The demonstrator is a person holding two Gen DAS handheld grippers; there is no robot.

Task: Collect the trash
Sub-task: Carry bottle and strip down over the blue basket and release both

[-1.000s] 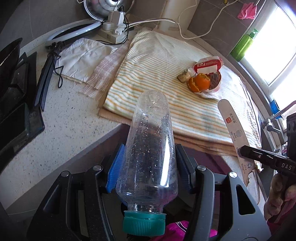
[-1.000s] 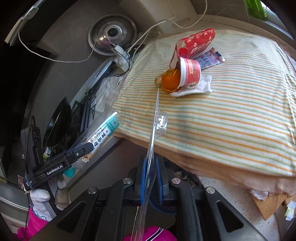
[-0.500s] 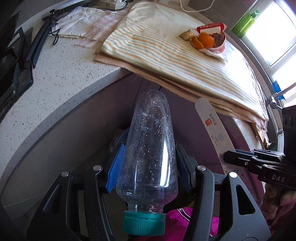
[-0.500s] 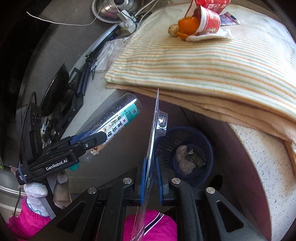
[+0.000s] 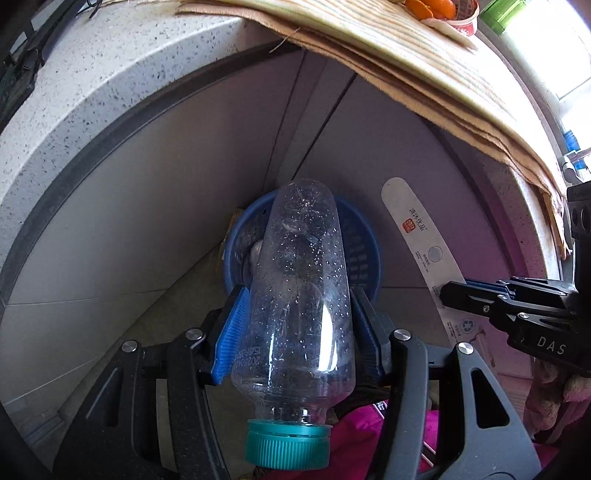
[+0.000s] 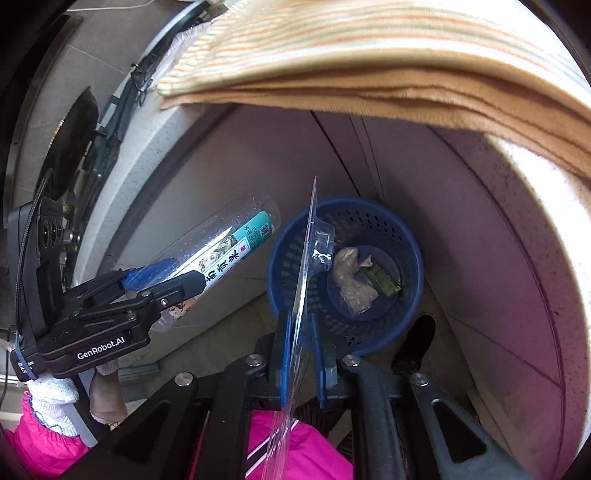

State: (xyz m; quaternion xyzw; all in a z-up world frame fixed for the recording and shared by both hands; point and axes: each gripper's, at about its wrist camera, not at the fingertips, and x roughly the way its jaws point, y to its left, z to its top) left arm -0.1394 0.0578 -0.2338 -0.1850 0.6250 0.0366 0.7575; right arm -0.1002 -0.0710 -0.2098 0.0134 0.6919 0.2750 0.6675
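Note:
My left gripper (image 5: 299,332) is shut on a clear plastic bottle (image 5: 299,295) with a teal cap, base pointing forward at a blue perforated trash basket (image 5: 365,240) on the floor below the counter. My right gripper (image 6: 301,350) is shut on a flat clear plastic blister pack (image 6: 306,258), held edge-on over the basket (image 6: 406,229). In the left wrist view the pack (image 5: 417,236) shows as a long white card in the right gripper (image 5: 476,295). The basket holds crumpled paper (image 6: 351,280) and a green wrapper (image 6: 382,280). The bottle (image 6: 229,243) and left gripper (image 6: 155,291) show in the right wrist view.
A speckled stone counter (image 5: 92,81) curves overhead, with striped and tan cloths (image 6: 369,55) hanging over its edge. A red cup with orange peel (image 5: 443,9) sits on the cloth. Grey cabinet doors (image 5: 184,184) stand behind the basket. A dark shoe (image 6: 417,343) is beside the basket.
Both grippers have dropped from above the counter to below its edge, with bottle and blister pack still held. The blue basket has come into the left wrist view and is nearer in both.

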